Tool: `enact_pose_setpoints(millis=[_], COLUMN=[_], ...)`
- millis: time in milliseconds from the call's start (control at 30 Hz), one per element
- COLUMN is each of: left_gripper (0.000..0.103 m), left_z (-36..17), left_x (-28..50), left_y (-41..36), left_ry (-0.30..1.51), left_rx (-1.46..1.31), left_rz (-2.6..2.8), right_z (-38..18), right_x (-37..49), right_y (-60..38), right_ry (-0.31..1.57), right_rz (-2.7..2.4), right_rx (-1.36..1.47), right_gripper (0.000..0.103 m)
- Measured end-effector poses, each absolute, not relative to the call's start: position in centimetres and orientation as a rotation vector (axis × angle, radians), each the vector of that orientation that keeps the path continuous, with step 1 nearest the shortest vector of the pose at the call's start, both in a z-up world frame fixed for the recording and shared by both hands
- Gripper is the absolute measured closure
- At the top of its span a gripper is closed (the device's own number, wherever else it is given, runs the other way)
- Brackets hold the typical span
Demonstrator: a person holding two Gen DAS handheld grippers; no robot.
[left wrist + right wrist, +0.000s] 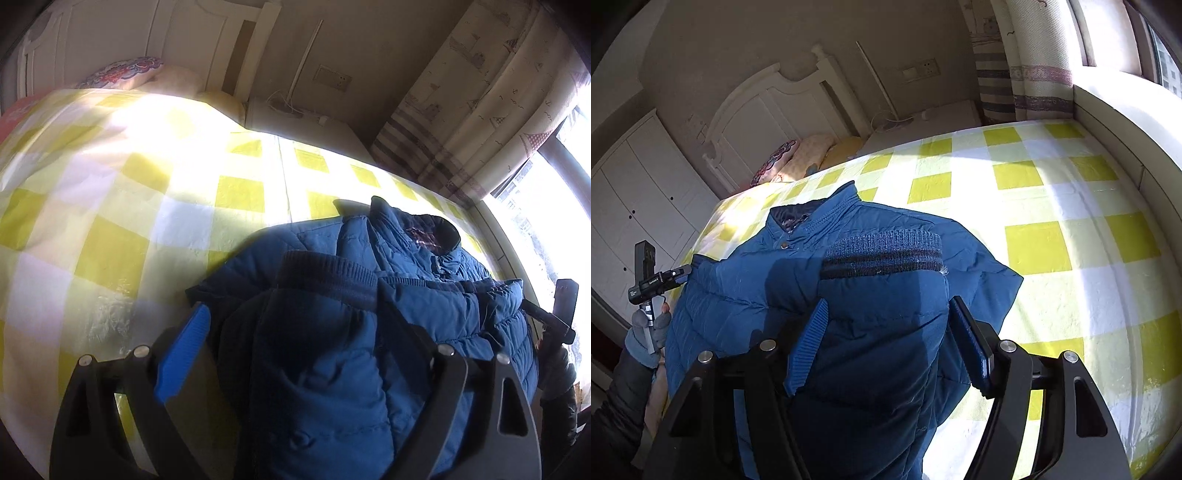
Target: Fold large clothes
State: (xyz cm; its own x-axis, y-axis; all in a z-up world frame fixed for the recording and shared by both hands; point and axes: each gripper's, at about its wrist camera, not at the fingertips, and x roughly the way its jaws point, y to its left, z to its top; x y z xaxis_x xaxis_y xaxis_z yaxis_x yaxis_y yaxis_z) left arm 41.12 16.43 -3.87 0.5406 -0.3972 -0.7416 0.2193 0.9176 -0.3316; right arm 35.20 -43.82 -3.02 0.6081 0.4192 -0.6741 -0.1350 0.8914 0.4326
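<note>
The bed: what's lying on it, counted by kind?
Blue padded jacket: 1
Pillows by the headboard, patterned, pale pink, yellow: 3
Yellow-and-white checked sheet: 1
Total: 5

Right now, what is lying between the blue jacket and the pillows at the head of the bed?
Only bare checked bedspread between jacket and pillows, seen in the right wrist view.

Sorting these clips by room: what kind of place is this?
Most likely a bedroom: a bed under a yellow checked cover, pillows against a white headboard, and a white wardrobe.
</note>
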Motion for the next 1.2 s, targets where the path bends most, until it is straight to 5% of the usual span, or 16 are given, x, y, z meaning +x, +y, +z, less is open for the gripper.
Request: enact_pose_setpoints(millis=[233, 300, 367, 433, 600, 833, 933, 1200], left_gripper=[0.019, 0.034, 0.075, 0.084, 0.086, 0.085, 0.084, 0.082], left_z=[-4.7, -5.0, -4.6, -3.0, 5.4, 13.5, 11.3, -5.6], left_x=[41.7, 41.5, 40.7, 38.4, 32.5, 39.0, 43.0, 49.6], left_y=[14.1, 13.7, 13.9, 14.2, 12.1, 12.0, 11.0, 10.4], left_ry=[0.946, 0.936, 0.882, 0.783, 0.55, 0.53, 0.607, 0.855], left_rx=[-0.143, -0.118, -0.115, -0.119, 0.034, -0.039, -0.028, -0.048], left_rz=[-0.414, -0.407, -0.357, -0.315, -0.276, -0.162, -0.112, 0.015], right_z=[-3.4, -3.4, -2.5, -0.3, 8.6, 16.1, 13.4, -4.6], right_x=[35.2, 35.1, 34.0, 31.9, 29.0, 36.0, 39.7, 44.8], right_y=[-44.1, -44.1, -43.5, -41.9, -39.0, -39.8, -39.8, -41.7], right_ry=[0.849, 0.836, 0.759, 0.67, 0.534, 0.493, 0.572, 0.838], right_rz=[0.349, 0.348, 0.323, 0.272, 0.247, 0.097, 0.023, -0.079], right_rx=[0.388, 0.386, 0.317, 0.223, 0.075, 0.175, 0.227, 0.44], right_gripper=[0.037, 0.039, 0.069, 0.086, 0.09, 0.09, 0.09, 0.089])
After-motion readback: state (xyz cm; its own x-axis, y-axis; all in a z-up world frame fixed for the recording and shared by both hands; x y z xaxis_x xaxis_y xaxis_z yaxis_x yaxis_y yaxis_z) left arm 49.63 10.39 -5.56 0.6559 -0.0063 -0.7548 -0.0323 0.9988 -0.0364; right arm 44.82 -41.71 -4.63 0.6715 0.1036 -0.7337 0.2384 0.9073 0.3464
